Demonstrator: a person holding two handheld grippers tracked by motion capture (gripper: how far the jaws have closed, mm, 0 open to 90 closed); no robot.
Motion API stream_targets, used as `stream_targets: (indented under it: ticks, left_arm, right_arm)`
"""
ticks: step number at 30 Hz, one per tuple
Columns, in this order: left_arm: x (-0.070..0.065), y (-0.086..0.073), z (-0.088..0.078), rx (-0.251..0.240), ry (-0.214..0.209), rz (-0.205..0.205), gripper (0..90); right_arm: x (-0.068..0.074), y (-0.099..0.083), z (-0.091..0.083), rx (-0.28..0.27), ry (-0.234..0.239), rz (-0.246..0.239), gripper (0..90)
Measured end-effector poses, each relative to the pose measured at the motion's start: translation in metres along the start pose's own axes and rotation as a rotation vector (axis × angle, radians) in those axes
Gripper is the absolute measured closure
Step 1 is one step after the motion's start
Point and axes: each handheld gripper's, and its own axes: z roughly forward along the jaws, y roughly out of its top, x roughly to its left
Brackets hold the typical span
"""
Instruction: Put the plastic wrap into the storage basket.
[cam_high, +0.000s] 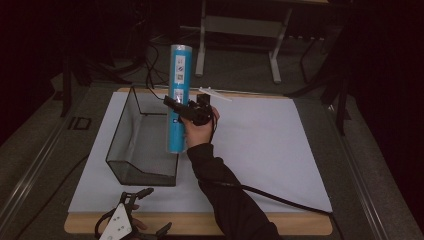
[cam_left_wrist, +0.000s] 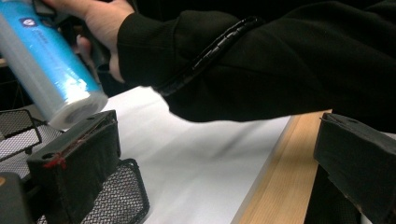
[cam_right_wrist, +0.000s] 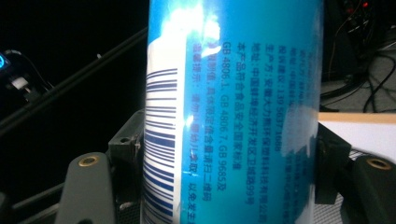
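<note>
1. The right claw (cam_high: 186, 111) grips the blue roll (cam_high: 178, 97) mid-length, jaws pressed on both sides, so it stays upright.
2. The roll hangs over the mesh basket (cam_high: 131, 150), at its right wall, likely so it can go in bottom end first.
3. The left claw (cam_high: 145, 210) waits open and empty at the tabletop's (cam_high: 270, 150) near edge, clear of the work.
</note>
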Motion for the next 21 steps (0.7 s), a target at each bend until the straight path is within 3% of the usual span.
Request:
stream_targets:
  ticks: [2,6,12,21]
  left_arm:
    - [0.0,0.0,0.0,0.0,0.001,0.001,1.1]
    - [0.0,0.0,0.0,-0.001,-0.001,0.001,1.1]
    - [0.0,0.0,0.0,-0.001,-0.004,0.003,1.1]
    - [-0.001,0.0,0.0,0.001,-0.006,0.004,1.1]
  right_arm:
    - [0.003,-0.006,0.003,-0.003,-0.036,0.008,31.5]
    - [0.003,-0.02,0.008,-0.001,-0.037,0.076,31.4]
    - [0.003,-0.045,0.014,0.021,-0.078,0.157,31.4]
    - [-0.001,-0.072,0.019,0.093,-0.133,0.202,31.4]
